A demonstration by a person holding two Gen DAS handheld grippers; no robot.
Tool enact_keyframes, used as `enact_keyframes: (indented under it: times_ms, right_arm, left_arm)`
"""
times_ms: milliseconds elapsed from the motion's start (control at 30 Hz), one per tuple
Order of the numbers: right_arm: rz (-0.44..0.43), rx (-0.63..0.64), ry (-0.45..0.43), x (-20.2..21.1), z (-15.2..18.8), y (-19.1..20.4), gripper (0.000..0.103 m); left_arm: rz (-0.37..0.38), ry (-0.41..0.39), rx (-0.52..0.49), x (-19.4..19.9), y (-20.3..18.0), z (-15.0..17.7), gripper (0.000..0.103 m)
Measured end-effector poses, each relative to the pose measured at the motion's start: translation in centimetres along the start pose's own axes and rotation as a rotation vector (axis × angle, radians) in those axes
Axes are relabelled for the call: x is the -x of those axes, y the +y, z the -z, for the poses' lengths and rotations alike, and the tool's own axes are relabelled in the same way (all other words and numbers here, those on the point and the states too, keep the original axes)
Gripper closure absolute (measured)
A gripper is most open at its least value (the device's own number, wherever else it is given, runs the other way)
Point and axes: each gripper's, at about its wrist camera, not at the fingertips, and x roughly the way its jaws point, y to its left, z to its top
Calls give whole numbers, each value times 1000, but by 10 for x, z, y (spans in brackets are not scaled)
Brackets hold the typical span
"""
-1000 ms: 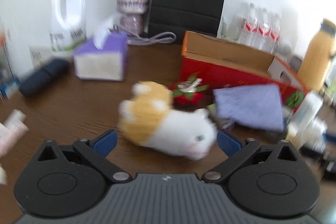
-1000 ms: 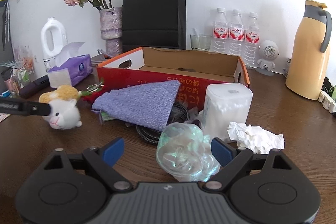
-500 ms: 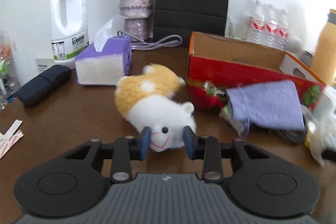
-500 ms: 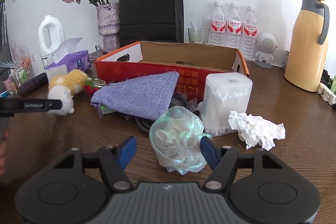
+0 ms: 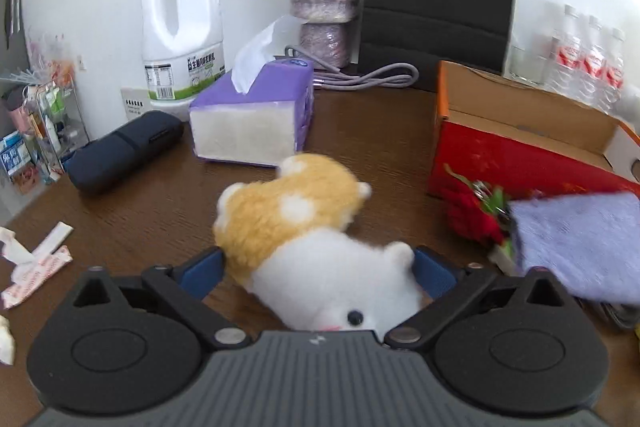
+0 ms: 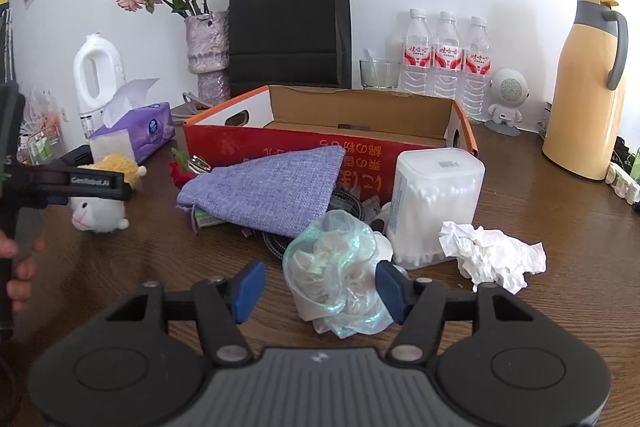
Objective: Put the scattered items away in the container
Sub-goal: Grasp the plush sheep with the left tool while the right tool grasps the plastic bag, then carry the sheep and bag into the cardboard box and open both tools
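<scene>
Since the frame half a second earlier, the left gripper [image 5: 316,269] has gone from pinching the plush hamster's [image 5: 304,227] snout to standing spread wide, its blue pads at either flank of the toy's white front half; whether the pads touch the fur cannot be told. Over the same interval the right gripper [image 6: 320,287] has drawn its pads closer around the crumpled iridescent plastic bag [image 6: 336,267]: the right pad touches the bag, the left pad stands clear of it with wood showing between, so nothing is clamped.

Left wrist view: the hamster lies on the wooden table [image 5: 140,211], face toward the camera, orange back toward the purple tissue box [image 5: 256,119]. A dark case [image 5: 124,155] lies left of that box, a white jug [image 5: 182,23] behind it. Torn paper wrappers [image 5: 36,263] lie at the left edge. The red cardboard box [image 5: 520,147] sits to the right, open-topped, with a red artificial flower [image 5: 476,211] and a lilac fabric pouch [image 5: 580,243] at its near wall.

Right wrist view: the bag sits just before a translucent cotton-swab tub [image 6: 436,203]; crumpled white tissue [image 6: 492,255] lies right of it. The pouch leans against the box front, covering a dark cable [image 6: 344,203]. A yellow thermos [image 6: 588,87] stands far right.
</scene>
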Motion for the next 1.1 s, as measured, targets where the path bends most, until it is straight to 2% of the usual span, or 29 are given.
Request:
enact_keyframes:
  times_ms: [33,67,100,133,200,233,333,400,467,533,567,633,700,767,867,900,1000,1100]
  right_arm:
    - [8,1,-2,-1,-1,0,43]
    - [14,-1,-4,-2,-1,-1,43]
    - [17,-7,-3,-3,-1,-3,43]
    - [18,-16,1,-5,0,-5,43]
    - [21,-28,10,-9,2,-8,47]
    - [24,-25,13,-10,3,-9,57]
    - [17,-10,8,-4,3,-8,61]
    - [-19,35,-17,13,2,-4,61]
    - [-42,86,-1,28,5,1,55]
    - [-46,87,15,39,12,2,52]
    - [-35,78,22,43,15,2,43]
    - [-10,68,29,48,20,3,32]
    - [-3,44,28,52,22,2,26]
    - [14,8,18,53,23,0,18]
    - [39,-35,23,51,22,-2,18]
    - [33,-49,33,50,22,-2,18]
    - [4,-82,59,43,23,-4,18]
    - [31,-105,97,30,26,-6,20]
  left_arm:
    - [3,2,-8,-3,2,1,18]
    - [18,-9,-8,-2,6,3,21]
    - [40,-21,-18,0,10,4,34]
    - [59,-26,-38,4,12,6,42]
    - [97,-31,-62,12,20,10,46]
    - [117,-32,-76,17,24,13,48]
    - [191,-22,-116,40,30,25,49]
    - [293,-16,-158,64,32,37,49]
    - [389,-11,-216,86,28,51,48]
    - [425,4,-236,97,22,62,39]
    - [430,0,-237,101,19,65,34]
    - [432,-9,-272,105,10,68,2]
    - [427,-25,-312,106,0,69,0]
    - [388,-14,-331,104,-9,68,0]
    - [307,48,-288,89,-12,63,0]
    - [304,70,-260,83,-9,61,4]
    - [336,93,-201,76,1,60,35]
    - [343,97,-180,74,7,62,41]
